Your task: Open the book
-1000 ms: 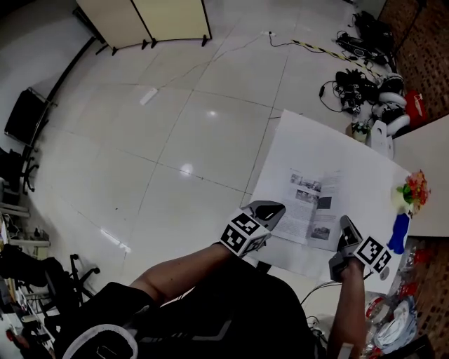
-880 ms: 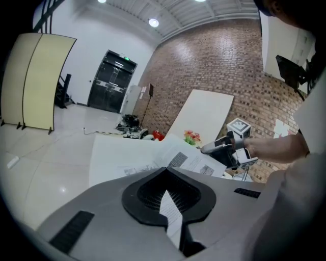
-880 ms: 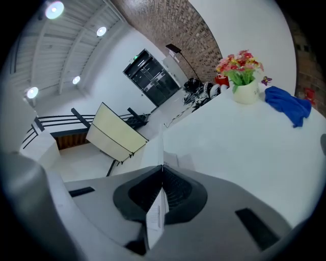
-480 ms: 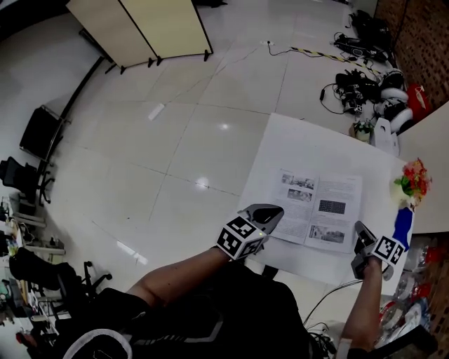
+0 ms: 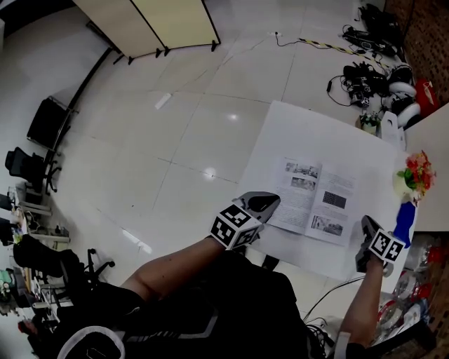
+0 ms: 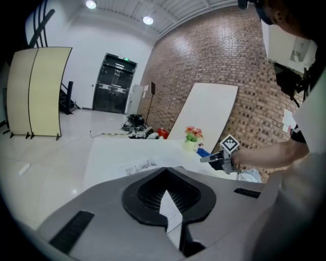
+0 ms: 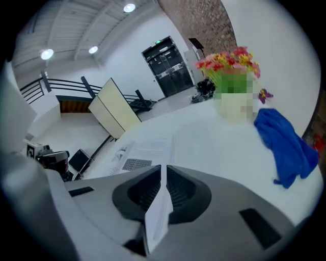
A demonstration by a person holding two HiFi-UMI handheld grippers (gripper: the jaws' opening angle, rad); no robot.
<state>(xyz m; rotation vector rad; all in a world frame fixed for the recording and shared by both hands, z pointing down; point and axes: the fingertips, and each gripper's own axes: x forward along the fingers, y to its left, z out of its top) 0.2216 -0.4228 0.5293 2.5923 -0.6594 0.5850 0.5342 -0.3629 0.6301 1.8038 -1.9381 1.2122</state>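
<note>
A: Book (image 5: 316, 200) lies open and flat on the white bench (image 5: 295, 133), right of centre. Tools?
B: Left tool (image 5: 261, 203) just beside its lower-left corner, right tool (image 5: 366, 226) lower right. Both jaws together, nothing held.
A: Risk?
B: Likely a closed tip snagging a page edge and creasing it.

1. A glossy white tiled floor (image 5: 175, 126) mirrors the ceiling lights (image 6: 147, 20).
2. A brick wall (image 6: 204, 66) lines one side; a dark double door (image 6: 114, 84) stands in the white far wall.
3. A cream folding screen (image 5: 161, 21) stands on the floor, with black chairs (image 5: 24, 165) at the room's edge.
4. Tangled cables and gear (image 5: 365, 73) lie beyond the white counter (image 5: 295, 133).
</note>
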